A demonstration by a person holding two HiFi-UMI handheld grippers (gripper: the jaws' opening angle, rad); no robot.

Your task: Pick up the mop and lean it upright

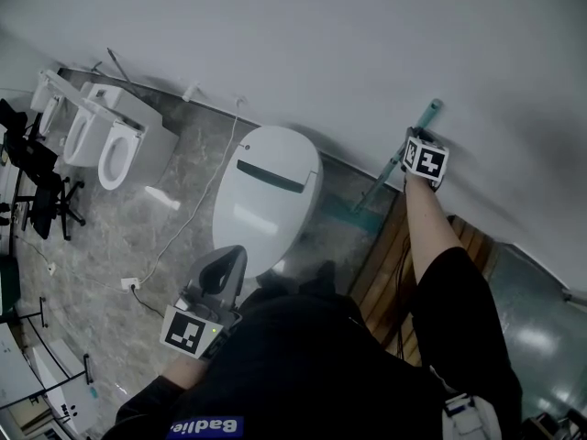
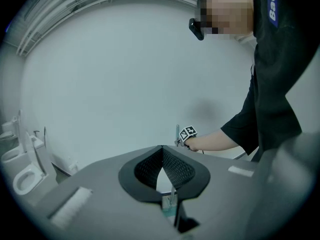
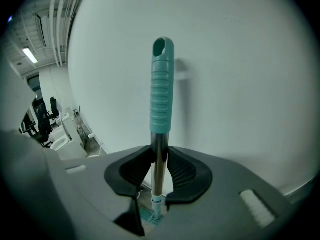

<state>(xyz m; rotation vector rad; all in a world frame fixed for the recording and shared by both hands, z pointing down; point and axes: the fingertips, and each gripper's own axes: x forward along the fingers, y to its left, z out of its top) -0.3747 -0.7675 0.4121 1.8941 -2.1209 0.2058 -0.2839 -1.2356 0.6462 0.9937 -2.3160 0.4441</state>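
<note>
In the head view, the person's right gripper (image 1: 415,152) is held out at arm's length on the long mop with a shiny metal pole and ribbed teal plastic grip (image 1: 429,110). The mop stands steeply on end just in front of the plain white wall (image 1: 321,35), its pole running down to the floor beside a strip of brown wooden planking (image 1: 390,255). The left gripper (image 1: 225,266) hangs low by the person's body, well apart from the mop and near a white oval toilet with its lid shut (image 1: 266,191). A thin white cable (image 1: 197,204) trails over the grey marbled floor (image 1: 119,236), and a row of white open toilet bowls (image 1: 115,145) stands further along the wall. In the left gripper view, the two black ribbed jaws meet at their tips with nothing between them. Beyond them the right gripper clasps the mop near the wall, and the pole shows through the gap lower down. In the right gripper view, the jaws are closed on the bare metal pole just below the teal grip, which rises upright in front of the wall with its shadow beside it. The teal mop head (image 3: 149,218) shows far below, between the jaws. Whether the top of the grip touches the wall cannot be told.
</note>
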